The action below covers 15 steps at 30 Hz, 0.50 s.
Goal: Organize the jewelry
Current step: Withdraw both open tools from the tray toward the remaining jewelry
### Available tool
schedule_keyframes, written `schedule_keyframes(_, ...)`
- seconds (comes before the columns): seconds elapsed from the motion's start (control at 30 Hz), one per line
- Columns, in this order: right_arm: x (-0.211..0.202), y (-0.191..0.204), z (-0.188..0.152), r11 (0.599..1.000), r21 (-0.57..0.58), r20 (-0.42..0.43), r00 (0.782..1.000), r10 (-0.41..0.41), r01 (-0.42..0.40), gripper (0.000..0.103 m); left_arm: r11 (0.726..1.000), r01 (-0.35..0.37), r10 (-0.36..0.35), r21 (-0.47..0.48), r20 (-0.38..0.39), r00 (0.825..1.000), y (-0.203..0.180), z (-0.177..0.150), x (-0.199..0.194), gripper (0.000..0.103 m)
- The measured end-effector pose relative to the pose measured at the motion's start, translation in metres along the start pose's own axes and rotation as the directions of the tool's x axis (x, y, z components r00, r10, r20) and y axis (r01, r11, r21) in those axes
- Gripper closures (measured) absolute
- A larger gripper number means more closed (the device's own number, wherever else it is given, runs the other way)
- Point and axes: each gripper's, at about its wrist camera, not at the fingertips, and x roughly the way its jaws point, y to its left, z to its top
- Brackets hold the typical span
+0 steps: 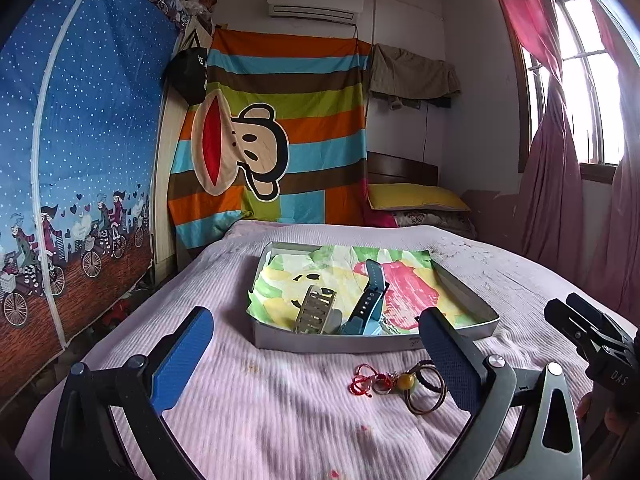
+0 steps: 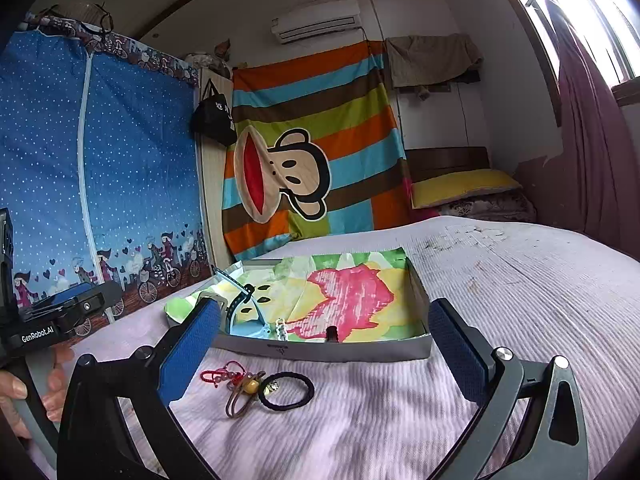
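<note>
We hold both tools wide apart and empty — left tool (image 1: 320, 356), right tool (image 2: 326, 338) — above a pink ribbed bedspread (image 2: 400, 420). Red cord bracelet (image 2: 222, 374), amber-bead bands (image 2: 244, 394) and black hair tie (image 2: 286, 390) lie before the shallow grey tray (image 2: 320, 350) holding two watch straps (image 1: 370, 300).

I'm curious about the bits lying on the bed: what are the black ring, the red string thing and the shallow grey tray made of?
The black ring-shaped hair tie looks like matte fabric-covered elastic. The red knotted cord bracelet seems braided string: thin, limp loops. The shallow grey rectangular tray looks like cardboard or thin metal, with flat dull walls; I can't tell which.
</note>
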Motion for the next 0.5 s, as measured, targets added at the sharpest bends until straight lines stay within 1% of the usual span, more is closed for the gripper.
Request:
schedule_keyframes(0.27, -0.010, 0.007, -0.013, 0.999, -0.052, -0.033, 0.999, -0.007, 0.006, 0.001, 0.999, -0.014, 0.016, 0.033, -0.062, 0.998, 0.002, -0.015, -0.001, 0.000)
schedule_keyframes(0.5, -0.007, 0.008, -0.020, 0.997, -0.070, -0.066, 0.998, -0.019, 0.015, 0.001, 0.998, -0.041, 0.045, 0.039, -0.132, 0.990, 0.005, -0.024, 0.009, 0.000)
